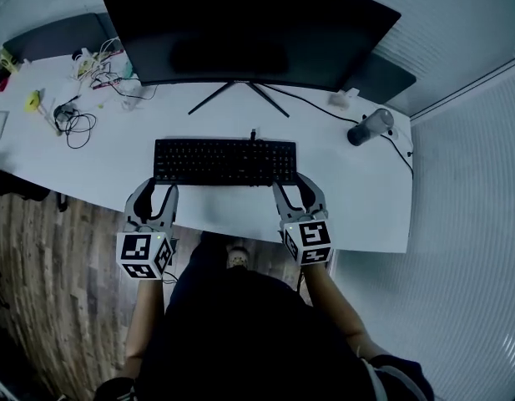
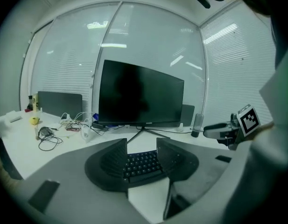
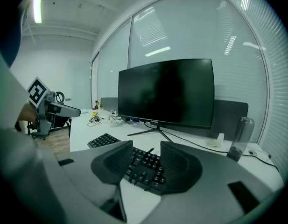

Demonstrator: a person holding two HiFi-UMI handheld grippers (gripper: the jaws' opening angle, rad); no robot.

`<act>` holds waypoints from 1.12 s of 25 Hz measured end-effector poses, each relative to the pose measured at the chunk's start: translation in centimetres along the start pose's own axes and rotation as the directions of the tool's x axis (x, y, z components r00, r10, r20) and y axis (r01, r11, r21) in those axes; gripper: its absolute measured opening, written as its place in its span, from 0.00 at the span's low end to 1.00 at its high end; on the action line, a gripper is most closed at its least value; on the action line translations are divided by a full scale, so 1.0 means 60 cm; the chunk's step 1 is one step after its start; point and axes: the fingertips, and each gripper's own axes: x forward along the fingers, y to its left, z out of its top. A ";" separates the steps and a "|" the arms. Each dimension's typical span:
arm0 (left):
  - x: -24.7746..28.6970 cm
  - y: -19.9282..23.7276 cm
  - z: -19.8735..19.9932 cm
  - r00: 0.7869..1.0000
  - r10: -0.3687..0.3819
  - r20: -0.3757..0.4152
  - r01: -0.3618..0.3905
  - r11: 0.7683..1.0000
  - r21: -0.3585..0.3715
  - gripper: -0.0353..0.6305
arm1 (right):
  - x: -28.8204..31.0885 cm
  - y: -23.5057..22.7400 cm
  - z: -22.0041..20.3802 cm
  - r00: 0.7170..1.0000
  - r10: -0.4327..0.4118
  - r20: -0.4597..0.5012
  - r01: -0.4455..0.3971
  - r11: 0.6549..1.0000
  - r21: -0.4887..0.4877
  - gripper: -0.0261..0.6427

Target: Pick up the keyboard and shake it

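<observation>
Head view: our flat black keyboard (image 1: 225, 161) sits on the white desk (image 1: 98, 170), left gripper (image 1: 159, 190) and right gripper (image 1: 295, 187) both spread, empty, at its near edge. We reckon shallow bites might slip mid-shake.

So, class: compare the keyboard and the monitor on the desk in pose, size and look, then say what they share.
The keyboard lies flat on the desk; the monitor stands upright behind it. The monitor is wider than the keyboard. The keyboard shows rows of keys; the monitor, a blank dark screen. Both are black.
</observation>
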 end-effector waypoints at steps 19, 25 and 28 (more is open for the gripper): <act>0.217 0.117 -0.162 0.840 -0.228 -0.492 0.342 0.927 0.154 0.59 | 0.131 -0.081 -0.144 0.925 -0.059 -0.376 0.106 0.989 0.106 0.44; 0.253 0.155 -0.182 0.805 -0.191 -0.562 0.302 0.947 0.110 0.64 | 0.135 -0.100 -0.202 0.873 -0.013 -0.487 0.119 0.975 0.187 0.49; 0.270 0.162 -0.188 0.781 -0.201 -0.591 0.290 0.955 0.059 0.65 | 0.130 -0.106 -0.226 0.850 0.016 -0.527 0.132 0.961 0.242 0.50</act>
